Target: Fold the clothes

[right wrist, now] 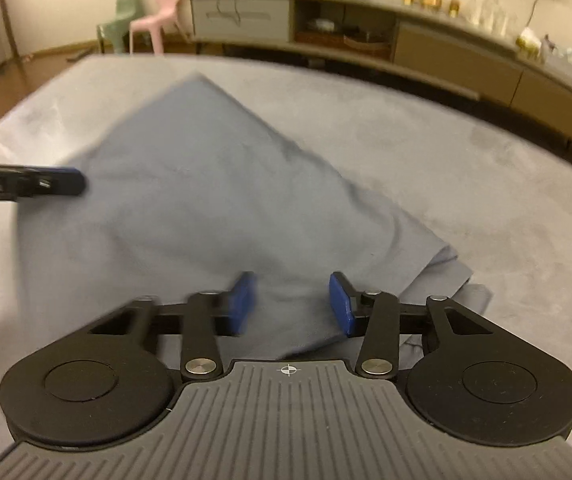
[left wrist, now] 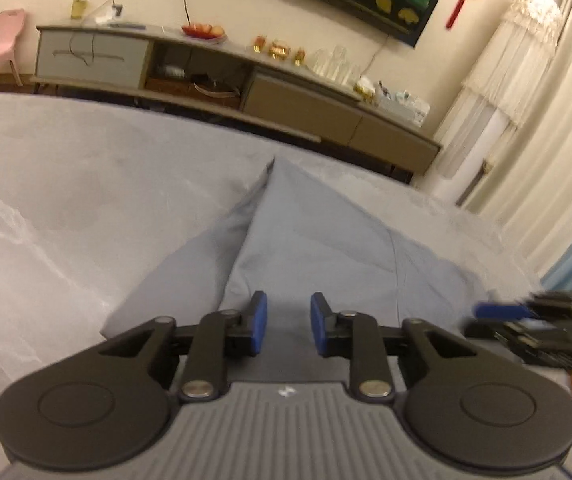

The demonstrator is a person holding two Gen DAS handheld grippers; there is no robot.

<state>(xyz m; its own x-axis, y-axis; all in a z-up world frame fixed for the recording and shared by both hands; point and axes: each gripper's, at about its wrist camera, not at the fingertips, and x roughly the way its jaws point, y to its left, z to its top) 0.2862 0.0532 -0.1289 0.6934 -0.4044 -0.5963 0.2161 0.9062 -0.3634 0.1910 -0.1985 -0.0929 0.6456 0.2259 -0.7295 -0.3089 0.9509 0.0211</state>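
The blue-grey soft cotton garment [right wrist: 214, 200] lies partly folded on the pale grey velvety cloth-covered table [right wrist: 465, 168], near its front and middle. The right wrist view shows its whole shape w/ one pointed far corner and stacked layers at the right edge; the left wrist view shows only a raised fold ridge [left wrist: 262, 208] running to that corner. The left gripper [left wrist: 288, 322] hovers over the near edge of the garment, jaws apart, nothing between them. The right gripper [right wrist: 291, 304] has jaws wide apart above the cloth, gripping nothing. Much bare table is around the garment, esp. at far side. Behind stands a long grey-brown low cabinet [right wrist: 425, 52] and a pink plastic chair [right wrist: 154, 16].
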